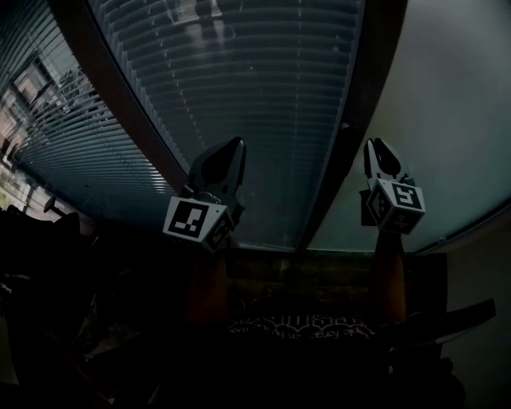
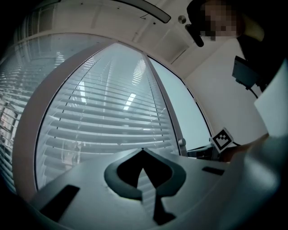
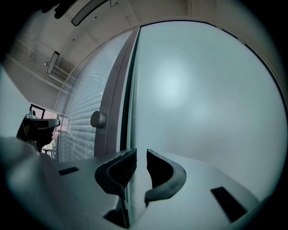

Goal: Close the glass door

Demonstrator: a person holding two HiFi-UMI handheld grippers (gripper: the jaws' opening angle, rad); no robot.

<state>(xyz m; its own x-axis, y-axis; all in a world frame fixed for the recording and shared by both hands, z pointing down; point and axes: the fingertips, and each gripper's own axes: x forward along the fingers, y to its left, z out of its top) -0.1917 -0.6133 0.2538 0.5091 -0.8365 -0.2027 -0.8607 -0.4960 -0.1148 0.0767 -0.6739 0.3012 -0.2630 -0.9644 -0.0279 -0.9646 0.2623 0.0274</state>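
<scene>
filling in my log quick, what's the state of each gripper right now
left gripper: closed, fingers empty
right gripper: open, nothing between its fingers

Likely an office: slatted blinds (image 1: 231, 72) behind the glass door (image 2: 112, 121), an overhead strip light (image 2: 146, 10).

Grey left gripper (image 1: 235, 148) and right gripper (image 1: 375, 148), dark curved jaws, black-and-white marker cubes (image 1: 194, 221).

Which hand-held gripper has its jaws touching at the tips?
The left hand-held gripper: its tips meet, while the right hand-held gripper shows a gap.
</scene>
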